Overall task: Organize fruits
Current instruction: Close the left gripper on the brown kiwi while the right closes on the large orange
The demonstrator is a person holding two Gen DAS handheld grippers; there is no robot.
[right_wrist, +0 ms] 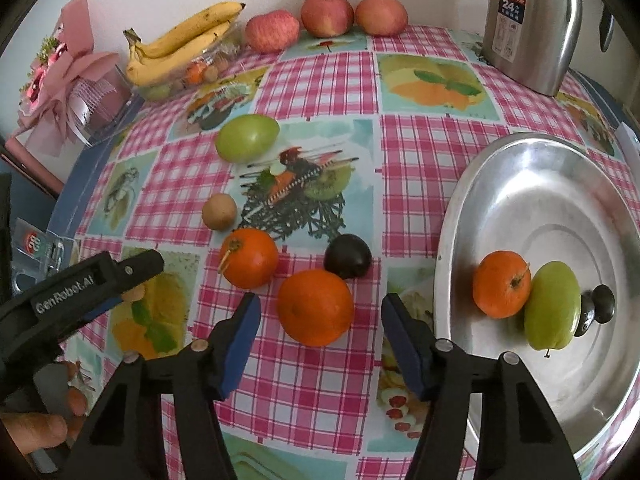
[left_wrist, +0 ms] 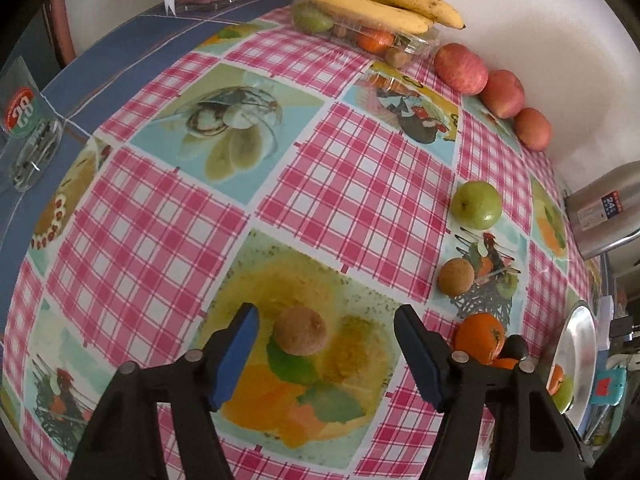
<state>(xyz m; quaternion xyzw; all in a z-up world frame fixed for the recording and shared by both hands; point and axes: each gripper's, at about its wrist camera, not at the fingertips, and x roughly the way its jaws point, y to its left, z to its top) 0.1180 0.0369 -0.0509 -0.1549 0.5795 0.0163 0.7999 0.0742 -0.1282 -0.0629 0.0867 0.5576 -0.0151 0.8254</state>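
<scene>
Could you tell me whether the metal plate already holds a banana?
No, the metal plate holds only an orange, a green fruit and a dark fruit, while the bananas lie on a clear container by the wall.

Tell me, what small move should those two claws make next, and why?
Probably closing a little more. The left gripper straddles a small brown fruit and the right gripper straddles an orange, with gaps still showing beside each. The metal plate already holds fruit, so these likely go there.
</scene>
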